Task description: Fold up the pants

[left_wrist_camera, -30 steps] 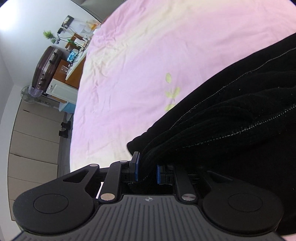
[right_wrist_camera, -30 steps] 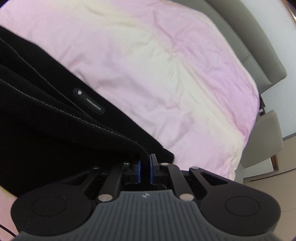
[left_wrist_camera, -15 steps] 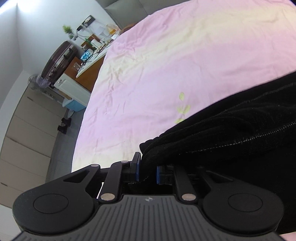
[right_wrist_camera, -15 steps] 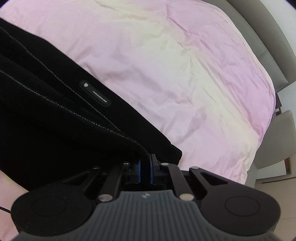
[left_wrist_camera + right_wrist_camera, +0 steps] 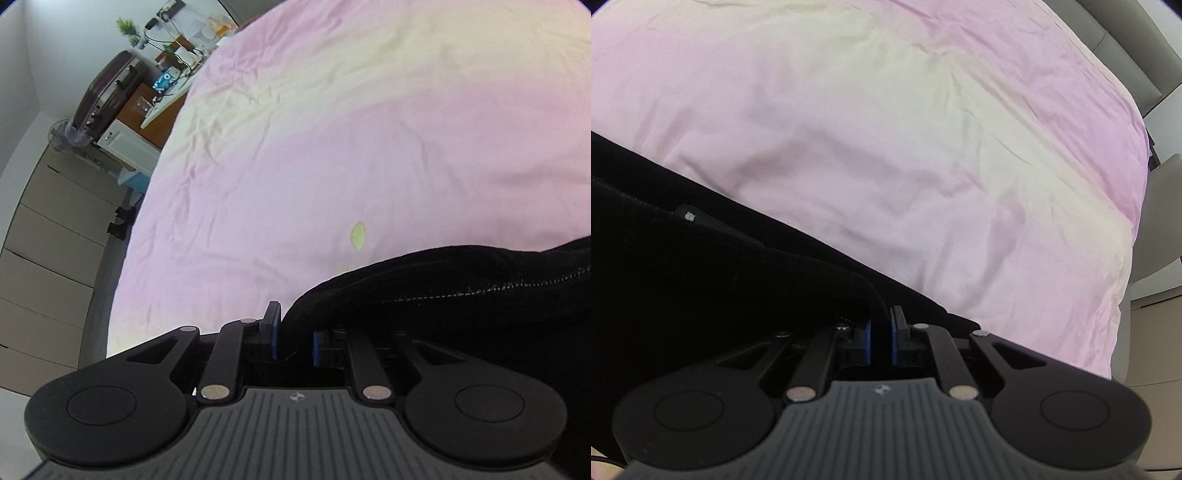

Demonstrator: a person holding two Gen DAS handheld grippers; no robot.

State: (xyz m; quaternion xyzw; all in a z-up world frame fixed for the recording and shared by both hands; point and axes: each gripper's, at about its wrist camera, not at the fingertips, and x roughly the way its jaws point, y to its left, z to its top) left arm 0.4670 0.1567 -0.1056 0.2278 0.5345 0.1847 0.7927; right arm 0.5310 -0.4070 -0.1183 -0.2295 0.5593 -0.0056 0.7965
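Black pants (image 5: 461,291) with pale stitching lie bunched over the pink bed sheet (image 5: 332,147). My left gripper (image 5: 294,341) is shut on a thick fold at their left end; its blue pads sit on either side of the cloth. In the right wrist view the pants (image 5: 701,266) fill the lower left, with a small label (image 5: 698,218) showing. My right gripper (image 5: 881,339) is shut on a thin rolled edge of the fabric. The cloth covers part of both grippers.
The bed sheet (image 5: 923,147) fades from pink to cream and is wrinkled. Left of the bed stand a dark suitcase (image 5: 107,88), a white cabinet (image 5: 125,144) and a cluttered desk (image 5: 173,70). A grey headboard (image 5: 1126,40) and a grey chair (image 5: 1160,214) are on the right.
Both grippers have carried the pants toward the near side of the bed. The black cloth now covers less of each view and more bare sheet shows. Both grips stay shut.
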